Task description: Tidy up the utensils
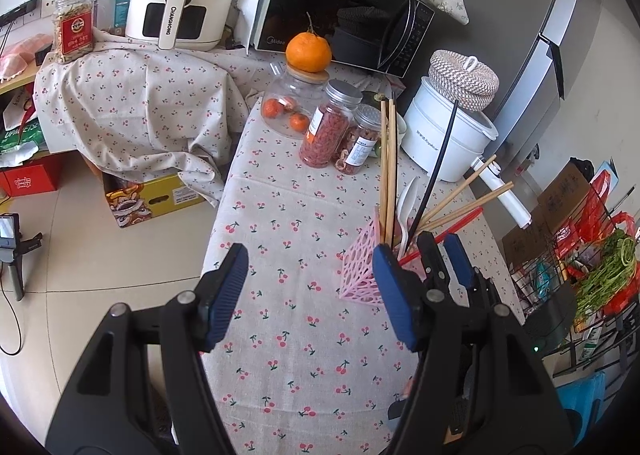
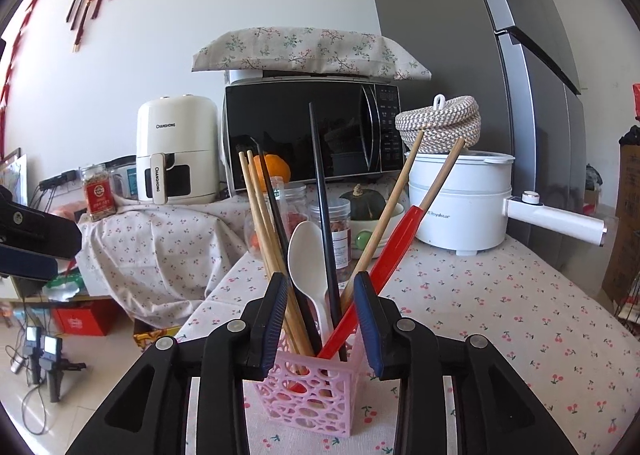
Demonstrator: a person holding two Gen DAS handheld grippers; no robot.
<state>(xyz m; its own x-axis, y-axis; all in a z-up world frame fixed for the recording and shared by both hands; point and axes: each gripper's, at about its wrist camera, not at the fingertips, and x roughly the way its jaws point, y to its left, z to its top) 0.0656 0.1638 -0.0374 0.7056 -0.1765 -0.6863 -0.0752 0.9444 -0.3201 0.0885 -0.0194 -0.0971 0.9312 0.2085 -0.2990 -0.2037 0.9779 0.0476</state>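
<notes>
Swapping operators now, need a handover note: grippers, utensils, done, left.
Left gripper: open, empty, over bare tablecloth left of the holder.
Right gripper: open, pads either side of the utensils above the pink holder, gripping nothing.
In the holder: wooden chopsticks, black chopsticks, white spoon, red utensil.
Done: all visible utensils stand in the holder.
Left: none seen loose; back the right gripper off.

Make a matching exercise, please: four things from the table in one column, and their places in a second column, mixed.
1. white plastic spoon
2. round orange fruit
3. woven grey-white basket
4. folded floral cloth

a. on the white electric pot
b. on the black microwave
c. in the pink lattice holder
d. on a clear jar's wooden lid

Pairs: 1-c, 2-d, 3-a, 4-b
</notes>
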